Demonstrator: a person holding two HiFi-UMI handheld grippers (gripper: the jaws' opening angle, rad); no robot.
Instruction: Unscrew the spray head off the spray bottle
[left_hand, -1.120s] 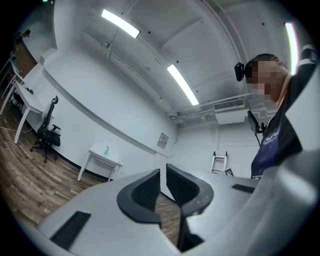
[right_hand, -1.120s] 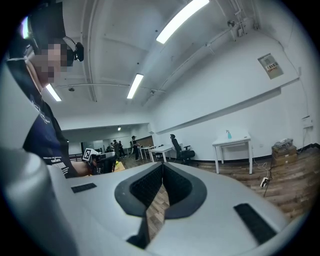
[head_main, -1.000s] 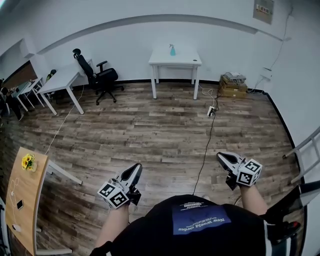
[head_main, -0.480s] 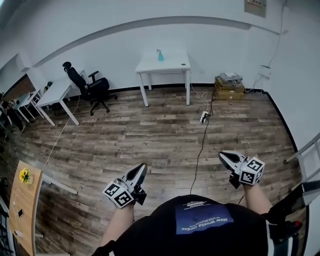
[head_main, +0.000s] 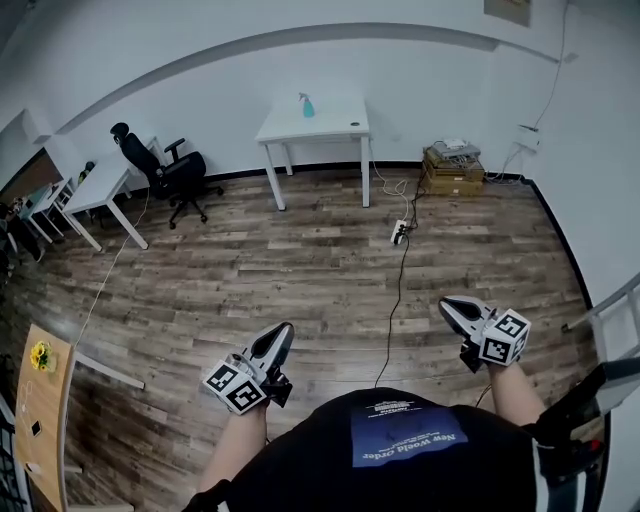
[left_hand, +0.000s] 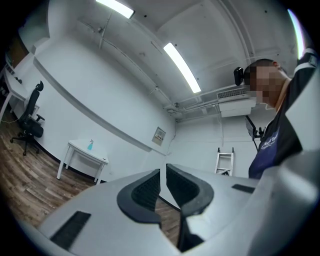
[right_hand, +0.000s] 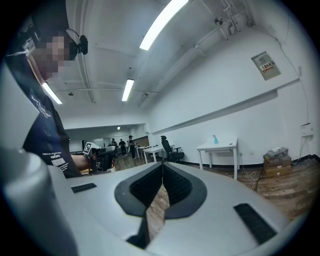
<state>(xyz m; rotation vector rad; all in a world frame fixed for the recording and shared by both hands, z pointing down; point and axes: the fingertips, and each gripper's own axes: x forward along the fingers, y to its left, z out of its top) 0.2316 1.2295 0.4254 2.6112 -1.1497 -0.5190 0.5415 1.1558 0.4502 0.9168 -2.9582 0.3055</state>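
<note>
A small blue spray bottle (head_main: 306, 105) stands upright on a white table (head_main: 335, 128) against the far wall. It also shows in the left gripper view as the bottle (left_hand: 90, 145) and in the right gripper view as the bottle (right_hand: 215, 139). My left gripper (head_main: 282, 332) is held low in front of the person's body, far from the table, shut with nothing in it. My right gripper (head_main: 446, 304) is at the same height on the right, also shut and empty. In both gripper views the jaws stand together, the left (left_hand: 162, 172) and the right (right_hand: 163, 166).
A black office chair (head_main: 165, 172) and white desks (head_main: 105, 192) stand at the left. Cardboard boxes (head_main: 450, 165) sit by the wall right of the table. A power strip (head_main: 398, 232) with a black cable lies on the wood floor. A ladder (head_main: 605, 310) is at the right edge.
The table with the bottle has shifted left in the head view as the person moves across the floor. Both grippers have stayed shut at the same place before the body.
</note>
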